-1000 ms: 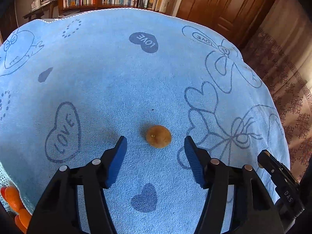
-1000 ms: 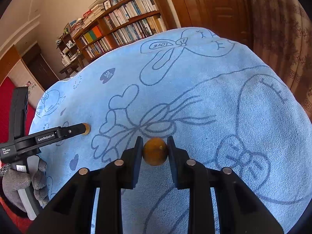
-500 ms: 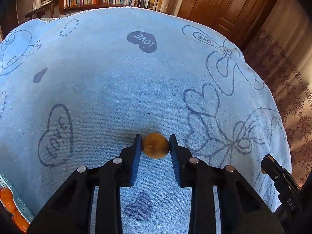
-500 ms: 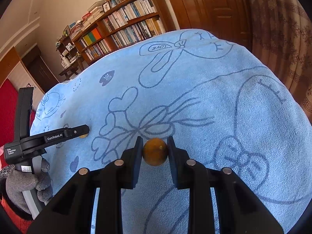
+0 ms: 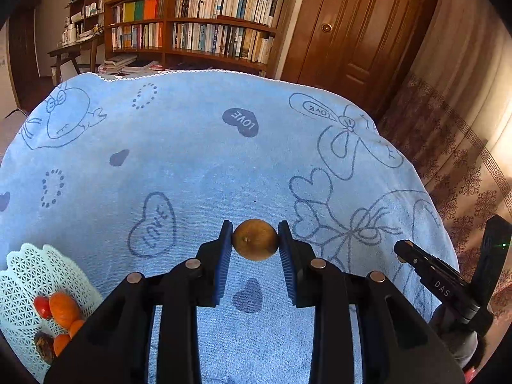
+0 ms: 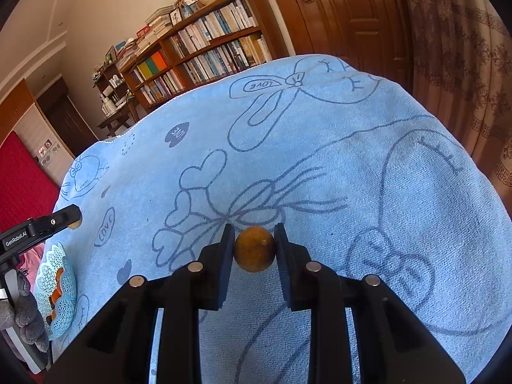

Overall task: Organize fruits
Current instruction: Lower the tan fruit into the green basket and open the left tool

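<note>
Fruits [image 5: 60,316] fill the lace basket [image 5: 28,275]; each hand-held gripper [image 5: 255,249] [image 6: 254,249] clasps a brown fruit [image 5: 255,239] [image 6: 254,249].

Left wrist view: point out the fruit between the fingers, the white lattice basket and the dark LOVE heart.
fruit [image 5: 255,239], left wrist view, front face.
white lattice basket [image 5: 22,275], left wrist view, bare rim.
dark LOVE heart [image 5: 241,122], left wrist view, centre.

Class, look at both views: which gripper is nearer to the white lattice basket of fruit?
Left. The left gripper is beside the white lattice basket, just above it in the right wrist view. The right gripper is farther along the blue towel.
</note>
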The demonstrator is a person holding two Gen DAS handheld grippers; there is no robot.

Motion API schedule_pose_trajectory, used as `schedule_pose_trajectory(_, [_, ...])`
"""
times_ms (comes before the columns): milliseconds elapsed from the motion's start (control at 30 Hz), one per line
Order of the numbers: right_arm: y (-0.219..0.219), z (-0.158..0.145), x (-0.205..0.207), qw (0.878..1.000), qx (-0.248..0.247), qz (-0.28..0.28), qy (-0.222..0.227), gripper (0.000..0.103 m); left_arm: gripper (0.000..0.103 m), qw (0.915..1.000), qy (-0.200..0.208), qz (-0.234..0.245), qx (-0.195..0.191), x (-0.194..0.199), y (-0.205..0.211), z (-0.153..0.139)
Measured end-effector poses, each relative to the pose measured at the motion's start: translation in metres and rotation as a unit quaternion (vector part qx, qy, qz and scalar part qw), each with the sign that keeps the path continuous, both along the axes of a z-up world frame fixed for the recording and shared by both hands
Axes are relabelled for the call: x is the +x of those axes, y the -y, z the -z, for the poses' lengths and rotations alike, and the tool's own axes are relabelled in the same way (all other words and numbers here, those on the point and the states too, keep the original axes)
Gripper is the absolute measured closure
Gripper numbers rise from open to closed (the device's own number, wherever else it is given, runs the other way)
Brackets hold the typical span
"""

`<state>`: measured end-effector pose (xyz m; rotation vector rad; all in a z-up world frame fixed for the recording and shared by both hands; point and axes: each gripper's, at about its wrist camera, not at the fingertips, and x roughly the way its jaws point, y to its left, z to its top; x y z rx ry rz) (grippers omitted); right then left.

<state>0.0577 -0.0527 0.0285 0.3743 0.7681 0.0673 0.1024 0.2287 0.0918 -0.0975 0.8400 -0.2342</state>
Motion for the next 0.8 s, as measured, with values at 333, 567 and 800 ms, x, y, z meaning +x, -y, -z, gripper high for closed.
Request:
schedule_pose_trajectory(333, [0.0, -0.003, -0.004, 1.0, -0.002, -0.001, 0.005, 0.077, 0.073, 0.9986, 0.038, -0.036, -0.009, -0.044, -0.062, -0.028])
schedule_pose_trajectory(567, [0.001, -0.004, -0.005, 1.0, -0.002, -0.002, 0.003, 0.077, 0.073, 0.9948, 0.069, -0.075, 0.009, -0.073, -0.111, -0.041])
schedule_pose_trajectory(800, [0.001, -0.004, -0.005, 1.0, -0.003, -0.002, 0.001, 0.077, 0.073, 0.9896, 0.07, -0.125, 0.014, -0.097, -0.162, -0.032])
